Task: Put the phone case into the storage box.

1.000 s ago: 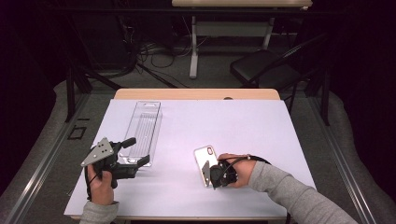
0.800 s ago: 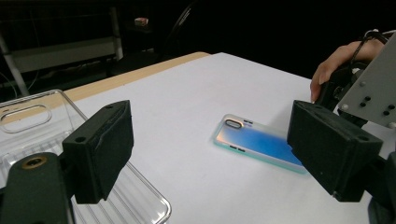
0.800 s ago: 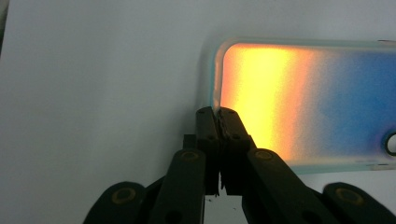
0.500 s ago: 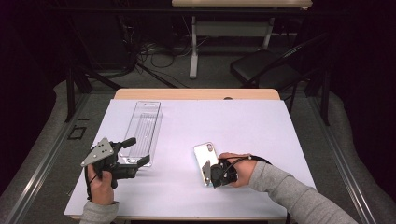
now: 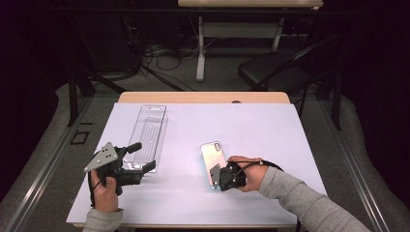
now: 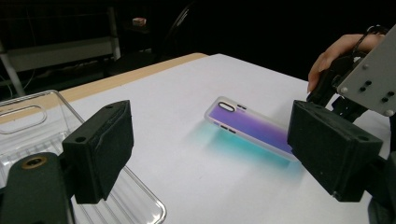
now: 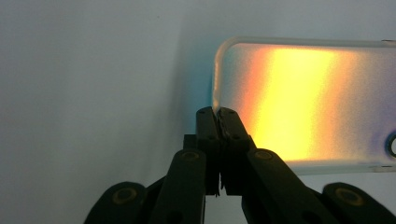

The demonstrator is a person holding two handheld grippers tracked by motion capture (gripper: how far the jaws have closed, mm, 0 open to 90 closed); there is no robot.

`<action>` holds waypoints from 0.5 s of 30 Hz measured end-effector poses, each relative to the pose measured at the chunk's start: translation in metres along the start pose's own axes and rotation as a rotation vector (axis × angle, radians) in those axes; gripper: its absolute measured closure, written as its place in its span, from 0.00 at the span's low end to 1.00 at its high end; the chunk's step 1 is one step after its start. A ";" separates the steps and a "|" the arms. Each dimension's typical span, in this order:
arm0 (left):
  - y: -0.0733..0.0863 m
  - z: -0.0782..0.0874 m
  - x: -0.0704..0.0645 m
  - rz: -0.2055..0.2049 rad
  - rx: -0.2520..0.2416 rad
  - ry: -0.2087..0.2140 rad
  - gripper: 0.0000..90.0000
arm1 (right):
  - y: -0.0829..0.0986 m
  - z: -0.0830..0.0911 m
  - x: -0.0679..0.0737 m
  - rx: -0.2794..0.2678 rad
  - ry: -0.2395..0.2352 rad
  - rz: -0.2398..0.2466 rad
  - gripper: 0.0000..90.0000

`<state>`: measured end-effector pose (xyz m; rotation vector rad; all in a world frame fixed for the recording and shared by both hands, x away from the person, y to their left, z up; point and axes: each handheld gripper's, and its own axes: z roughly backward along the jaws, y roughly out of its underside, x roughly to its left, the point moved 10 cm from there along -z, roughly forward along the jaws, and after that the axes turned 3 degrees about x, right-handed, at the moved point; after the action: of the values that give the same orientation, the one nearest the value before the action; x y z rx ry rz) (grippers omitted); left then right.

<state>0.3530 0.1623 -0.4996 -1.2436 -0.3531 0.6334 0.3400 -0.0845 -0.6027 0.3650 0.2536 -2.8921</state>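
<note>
Vs. earlier, iridescent translucent phone case (image 5: 212,157) barely shifted. Right gripper (image 7: 217,114) stays clamped on its edge; left gripper (image 5: 138,157) wide apart near clear plastic tray (image 5: 147,130), part. cut off.

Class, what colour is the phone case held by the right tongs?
Iridescent phone case: yellow-orange in right gripper view.

Left claw (image 5: 140,157) at lower left of frame, jaws spread wide, hand gripping from below. Right claw (image 5: 216,173) at lower centre, jaws pressed together, forearm entering from lower right.
</note>
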 end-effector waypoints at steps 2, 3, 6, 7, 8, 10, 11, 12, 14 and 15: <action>-0.001 0.000 0.000 0.003 -0.004 0.002 0.17 | 0.000 0.001 -0.002 -0.004 0.016 -0.004 0.98; -0.001 0.000 0.000 0.004 -0.004 0.002 0.17 | -0.001 0.002 -0.003 -0.010 0.024 -0.003 0.98; -0.001 0.000 -0.001 0.010 -0.003 0.005 0.17 | -0.001 0.004 -0.007 -0.017 0.047 -0.001 0.98; -0.001 -0.001 0.000 0.012 0.003 0.001 0.17 | -0.002 0.005 -0.007 -0.022 0.053 -0.010 0.98; -0.001 -0.001 0.000 0.015 0.007 0.002 0.17 | -0.001 0.006 -0.008 -0.023 0.059 -0.009 0.98; -0.002 -0.002 -0.001 0.029 0.007 0.011 0.17 | -0.001 0.008 -0.010 -0.026 0.070 -0.019 0.98; -0.003 -0.003 -0.002 0.036 0.009 0.019 0.17 | -0.001 0.008 -0.012 -0.031 0.079 -0.009 0.98; -0.003 -0.004 -0.002 0.041 0.013 0.016 0.17 | -0.001 0.009 -0.012 -0.036 0.084 -0.020 0.98; -0.004 -0.006 -0.003 0.053 0.026 0.025 0.16 | -0.001 0.011 -0.013 -0.040 0.093 -0.030 0.98; -0.003 -0.007 -0.003 0.054 0.035 0.030 0.16 | -0.001 0.012 -0.015 -0.043 0.100 -0.020 0.98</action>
<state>0.3553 0.1539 -0.4982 -1.2316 -0.2832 0.6638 0.3512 -0.0834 -0.5870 0.5025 0.3368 -2.8863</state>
